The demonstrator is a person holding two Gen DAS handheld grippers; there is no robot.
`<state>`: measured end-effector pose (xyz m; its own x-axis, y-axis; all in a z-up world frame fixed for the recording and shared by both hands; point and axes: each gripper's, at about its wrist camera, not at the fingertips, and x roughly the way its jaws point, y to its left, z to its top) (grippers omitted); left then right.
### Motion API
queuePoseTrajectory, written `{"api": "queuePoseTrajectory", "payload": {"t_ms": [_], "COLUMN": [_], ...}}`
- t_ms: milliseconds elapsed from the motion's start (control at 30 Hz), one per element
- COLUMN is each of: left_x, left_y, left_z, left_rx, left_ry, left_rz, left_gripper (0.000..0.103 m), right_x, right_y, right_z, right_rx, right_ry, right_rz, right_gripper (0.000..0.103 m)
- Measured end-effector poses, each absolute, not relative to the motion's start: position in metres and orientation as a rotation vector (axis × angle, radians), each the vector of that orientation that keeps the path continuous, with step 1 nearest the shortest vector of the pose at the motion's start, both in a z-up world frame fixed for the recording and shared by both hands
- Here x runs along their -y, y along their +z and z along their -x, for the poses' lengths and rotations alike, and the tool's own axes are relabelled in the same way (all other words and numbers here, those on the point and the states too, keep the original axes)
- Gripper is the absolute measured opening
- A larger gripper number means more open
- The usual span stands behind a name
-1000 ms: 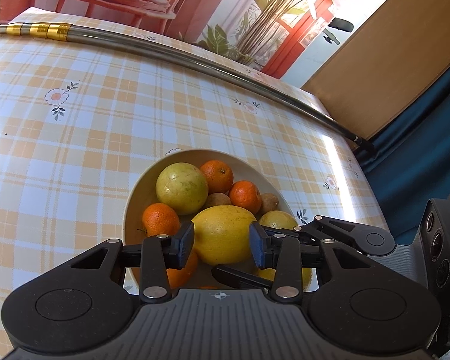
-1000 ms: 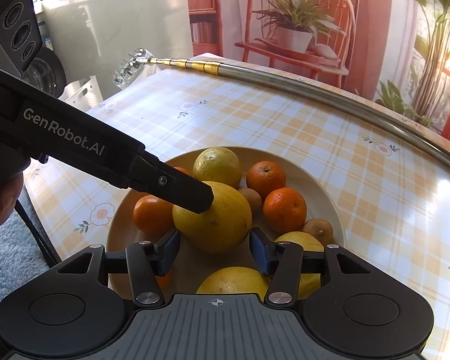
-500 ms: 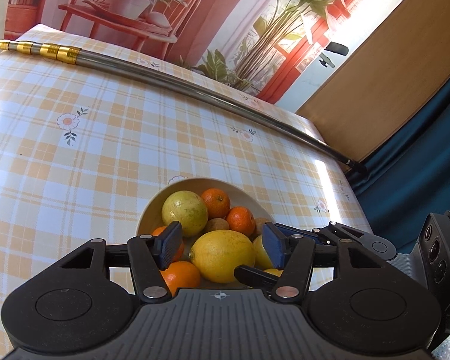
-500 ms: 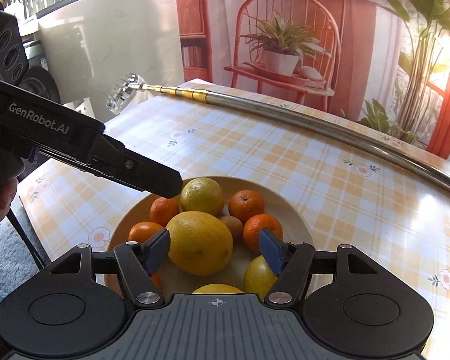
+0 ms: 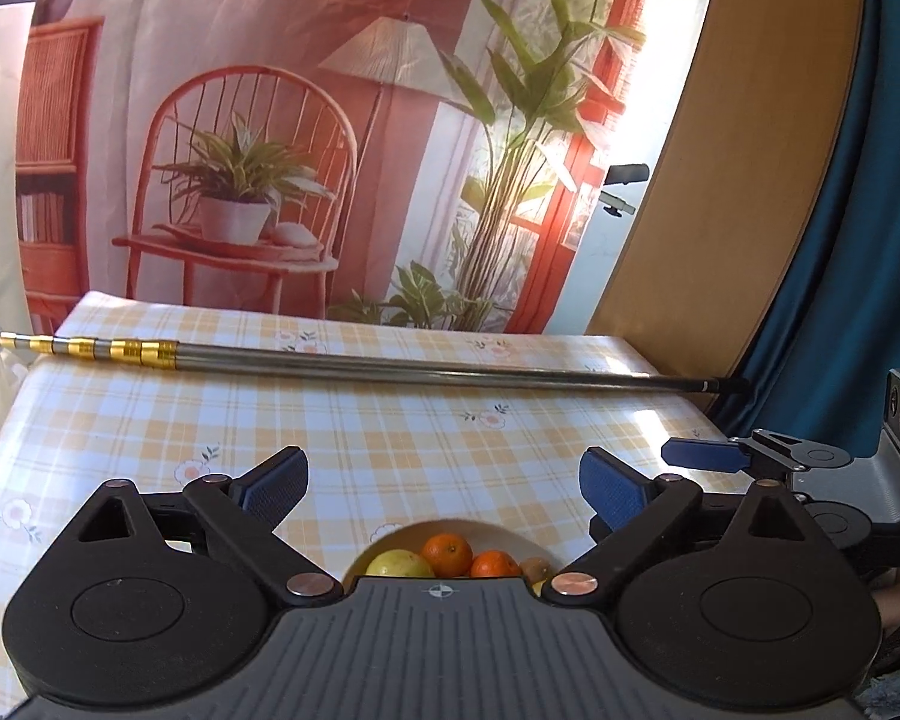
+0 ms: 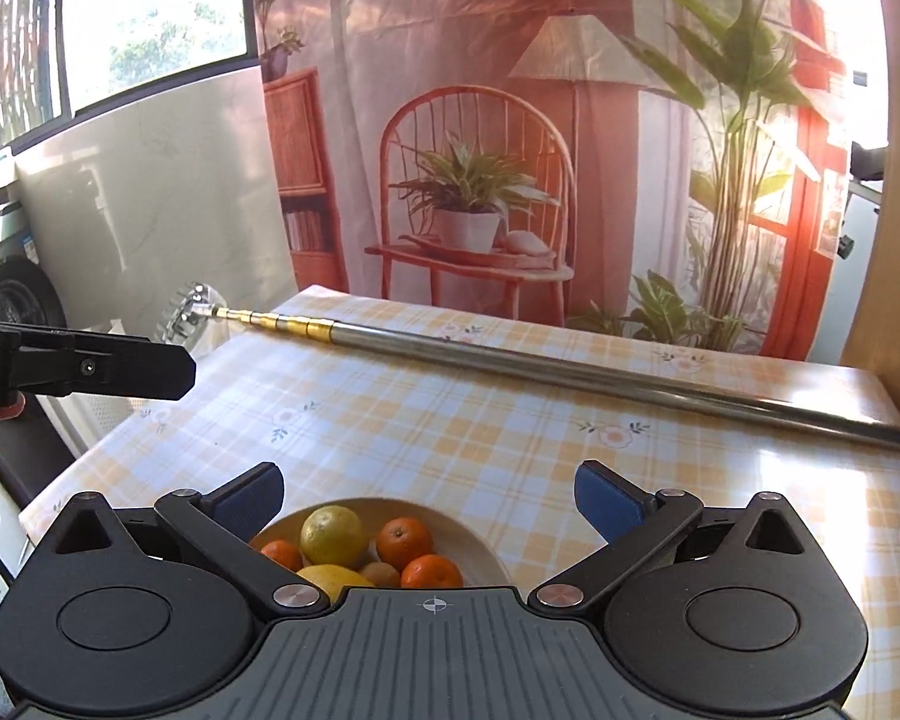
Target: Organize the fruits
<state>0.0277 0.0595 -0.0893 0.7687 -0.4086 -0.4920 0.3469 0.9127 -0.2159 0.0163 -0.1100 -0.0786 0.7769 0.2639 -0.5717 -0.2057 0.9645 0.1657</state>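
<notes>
Below my right gripper [image 6: 429, 495] sits the beige bowl [image 6: 486, 546] of oranges and lemons on the checked tablecloth [image 6: 510, 420]. I read both jaw sets fully spread and empty; my left gripper [image 5: 444, 480] hangs above the bowl's near edge.

A shallow cream bowl [image 6: 480, 540] sits on the checked tablecloth, fruit piled inside. At the back, a round yellow-green citrus [image 6: 333, 535] sits beside an orange mandarin [image 6: 405, 542]. Another mandarin [image 6: 431, 573] lies nearer, a small brown kiwi [image 6: 380, 574] tucked between them. A third mandarin [image 6: 282, 554] sits at the left, and a big yellow citrus [image 6: 330, 577] shows partly at the near edge.
</notes>
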Motion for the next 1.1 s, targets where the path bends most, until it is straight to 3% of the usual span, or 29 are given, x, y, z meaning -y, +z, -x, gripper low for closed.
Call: {"api": "queuePoseTrajectory", "payload": {"t_ms": [467, 1100], "left_x": [-0.043, -0.041], "left_y": [-0.015, 0.0], "left_z": [0.01, 0.024], "left_rx": [-0.298, -0.227], "left_ry": [-0.295, -0.229], "left_rz": [0.051, 0.023], "left_gripper": [0.103, 0.103], "right_x": [0.14, 0.135], "right_y": [-0.004, 0.009], "right_z": [0.003, 0.015], "right_rx": [-0.436, -0.396], "right_ry": [0.137, 0.112], "right_rz": [-0.162, -0.146], "right_gripper": [0.103, 0.103]}}
